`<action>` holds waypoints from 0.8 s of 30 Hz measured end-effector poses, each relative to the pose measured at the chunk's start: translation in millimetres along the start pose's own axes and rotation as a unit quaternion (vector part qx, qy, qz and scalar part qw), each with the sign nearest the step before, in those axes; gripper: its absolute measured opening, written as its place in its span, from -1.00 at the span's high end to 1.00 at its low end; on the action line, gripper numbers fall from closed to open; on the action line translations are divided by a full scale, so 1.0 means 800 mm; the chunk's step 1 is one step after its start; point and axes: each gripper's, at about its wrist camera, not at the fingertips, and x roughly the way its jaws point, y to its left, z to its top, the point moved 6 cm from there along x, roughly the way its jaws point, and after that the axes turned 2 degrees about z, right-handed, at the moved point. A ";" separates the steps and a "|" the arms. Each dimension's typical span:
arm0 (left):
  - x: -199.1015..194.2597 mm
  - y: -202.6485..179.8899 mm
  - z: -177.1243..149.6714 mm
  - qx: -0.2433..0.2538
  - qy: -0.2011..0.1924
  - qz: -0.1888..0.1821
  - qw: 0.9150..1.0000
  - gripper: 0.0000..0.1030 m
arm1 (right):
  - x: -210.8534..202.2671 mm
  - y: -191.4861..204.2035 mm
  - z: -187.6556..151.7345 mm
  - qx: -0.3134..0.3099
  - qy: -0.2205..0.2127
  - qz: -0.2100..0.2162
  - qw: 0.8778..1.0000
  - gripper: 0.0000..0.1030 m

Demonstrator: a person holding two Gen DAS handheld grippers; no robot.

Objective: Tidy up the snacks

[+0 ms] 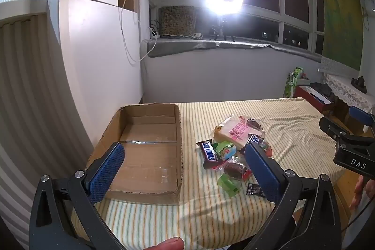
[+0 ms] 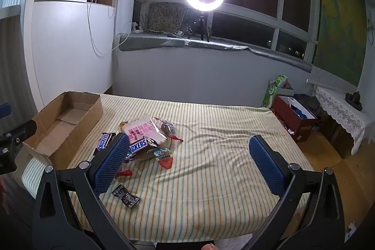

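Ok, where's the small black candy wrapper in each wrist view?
Left wrist: small black candy wrapper lies low and right of centre, partly behind the right blue pad.
Right wrist: it lies lower left, alone on the striped cloth, nearest the camera.
Shared landmark: the cardboard box, left of the snack pile.

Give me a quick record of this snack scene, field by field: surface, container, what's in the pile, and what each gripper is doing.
surface: striped cloth on a table
container: cardboard box, open top, nothing visible inside, left of the pile
pile: two Snickers bars, pink-labelled packet, small wrapped sweets
stray item: dark wrapper lying apart, nearer the camera
left gripper: open, holding nothing
right gripper: open, holding nothing
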 end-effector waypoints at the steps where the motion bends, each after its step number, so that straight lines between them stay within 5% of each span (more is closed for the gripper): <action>1: 0.000 0.000 0.000 0.000 0.000 0.000 1.000 -0.98 | 0.000 0.000 0.000 0.000 0.000 0.000 1.000 -1.00; 24: -0.001 0.002 -0.003 -0.002 -0.001 -0.001 1.000 -0.98 | -0.004 0.001 -0.002 -0.002 -0.001 0.000 1.000 -1.00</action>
